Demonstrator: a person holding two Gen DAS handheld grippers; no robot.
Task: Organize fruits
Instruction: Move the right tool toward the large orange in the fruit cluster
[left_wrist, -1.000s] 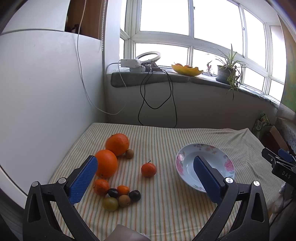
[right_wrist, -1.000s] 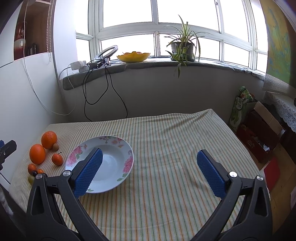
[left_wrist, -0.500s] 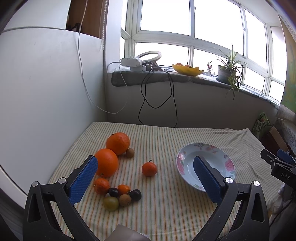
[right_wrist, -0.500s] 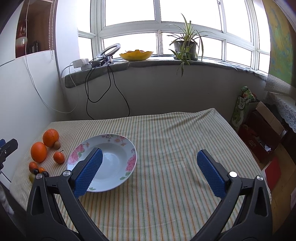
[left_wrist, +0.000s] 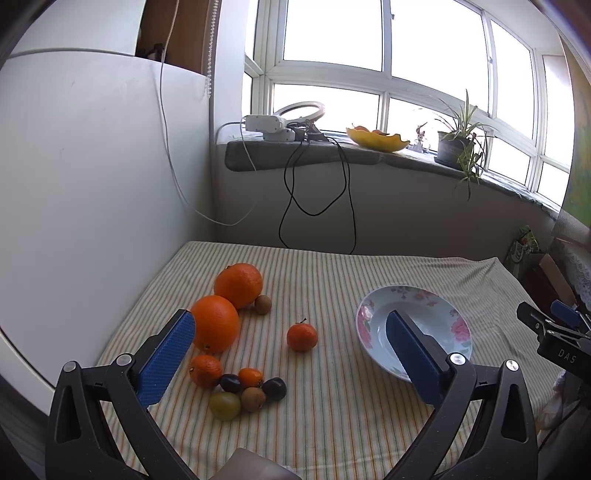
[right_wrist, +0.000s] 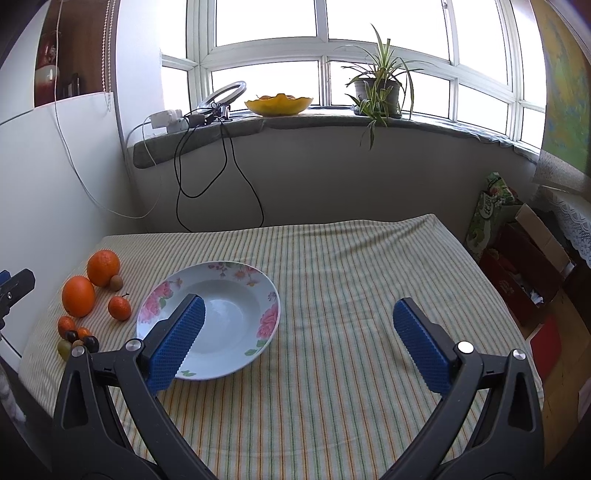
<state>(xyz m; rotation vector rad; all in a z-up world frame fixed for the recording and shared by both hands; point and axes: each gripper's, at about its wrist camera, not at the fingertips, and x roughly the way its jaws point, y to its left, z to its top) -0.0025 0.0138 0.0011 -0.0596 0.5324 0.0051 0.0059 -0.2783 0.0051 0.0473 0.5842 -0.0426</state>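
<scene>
Two big oranges (left_wrist: 216, 328) (left_wrist: 239, 284) lie at the left of a striped tablecloth, with a small tangerine (left_wrist: 302, 336) apart from them toward the middle. A cluster of small fruits (left_wrist: 243, 389), orange, dark, brown and green, lies nearer me. A flowered white plate (left_wrist: 458, 328) (right_wrist: 162, 295) stands empty to the right of the fruit. My left gripper (left_wrist: 290, 356) hovers open above the near edge, its blue pads either side of the fruit. My right gripper (right_wrist: 297, 345) hangs open over the cloth right of the plate, with nothing between its fingers.
A white wall panel (left_wrist: 85, 184) borders the table on the left. Behind is a windowsill with a yellow bowl (right_wrist: 279, 105), a potted plant (right_wrist: 376, 92), a ring light and hanging cables (left_wrist: 317, 192). Boxes and a green bag (right_wrist: 487, 218) stand on the floor at the right.
Both views have shifted slightly, the right gripper drifting a little to the left and forward. Neither gripper has changed its opening and the fruit has not moved.
</scene>
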